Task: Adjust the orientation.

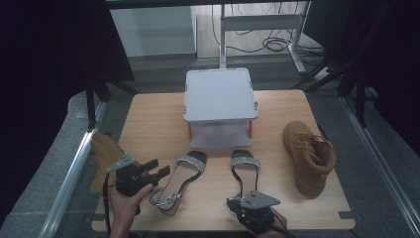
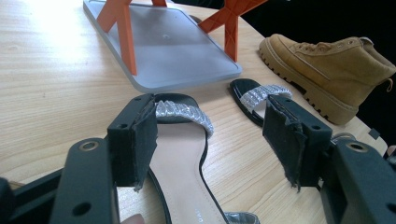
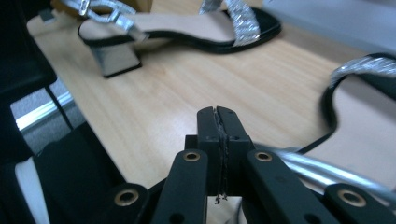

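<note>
Two black sandals with glittery silver straps lie side by side on the wooden table (image 1: 148,124). My left gripper (image 1: 158,168) stands open at the heel end of the left sandal (image 1: 185,173). In the left gripper view the jaws of this gripper (image 2: 212,116) stand wide apart, with the left sandal (image 2: 182,154) on the table beyond them, untouched. My right gripper (image 1: 242,202) is at the heel of the right sandal (image 1: 245,166), near the front edge. Its jaws (image 3: 219,116) are pressed together with nothing between them, and the right sandal's silver ankle strap (image 3: 317,172) runs just beside them.
A white box lid on orange legs (image 1: 220,94) stands mid-table behind the sandals. A tan boot (image 1: 309,156) lies at the right, and another tan boot (image 1: 104,153) sits off the table's left edge. Dark curtains flank the table.
</note>
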`<state>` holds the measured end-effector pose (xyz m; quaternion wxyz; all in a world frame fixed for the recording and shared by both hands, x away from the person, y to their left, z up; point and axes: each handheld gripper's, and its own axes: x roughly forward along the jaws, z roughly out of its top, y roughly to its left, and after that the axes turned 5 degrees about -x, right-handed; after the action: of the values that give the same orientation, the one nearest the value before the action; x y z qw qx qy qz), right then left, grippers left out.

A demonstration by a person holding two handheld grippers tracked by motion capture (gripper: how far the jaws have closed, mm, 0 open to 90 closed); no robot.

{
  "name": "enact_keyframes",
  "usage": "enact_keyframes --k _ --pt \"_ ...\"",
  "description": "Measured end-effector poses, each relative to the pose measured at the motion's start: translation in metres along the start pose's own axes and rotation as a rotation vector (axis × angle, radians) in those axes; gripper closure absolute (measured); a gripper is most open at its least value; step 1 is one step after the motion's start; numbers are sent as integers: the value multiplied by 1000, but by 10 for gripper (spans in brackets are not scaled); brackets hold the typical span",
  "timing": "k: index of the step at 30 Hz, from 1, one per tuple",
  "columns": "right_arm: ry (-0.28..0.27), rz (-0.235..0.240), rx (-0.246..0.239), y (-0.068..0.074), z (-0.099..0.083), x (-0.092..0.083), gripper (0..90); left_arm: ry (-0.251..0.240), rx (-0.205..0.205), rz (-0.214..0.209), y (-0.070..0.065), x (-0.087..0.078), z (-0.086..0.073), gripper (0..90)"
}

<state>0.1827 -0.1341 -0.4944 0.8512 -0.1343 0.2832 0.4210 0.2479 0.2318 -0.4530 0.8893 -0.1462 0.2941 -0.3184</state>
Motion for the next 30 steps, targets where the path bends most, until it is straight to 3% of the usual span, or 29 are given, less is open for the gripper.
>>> enact_keyframes --k 9,12,18,30 --pt "51 -2 -20 5 -7 15 894 12 3 1 0 3 -1 352" --pt "71 -24 -37 6 -8 18 894 14 5 1 -1 3 -2 352" --pt "87 -52 -39 4 -11 18 895 25 9 3 -1 6 -3 348" --pt "85 -61 -15 -1 -17 12 899 43 17 0 -3 10 -4 346"
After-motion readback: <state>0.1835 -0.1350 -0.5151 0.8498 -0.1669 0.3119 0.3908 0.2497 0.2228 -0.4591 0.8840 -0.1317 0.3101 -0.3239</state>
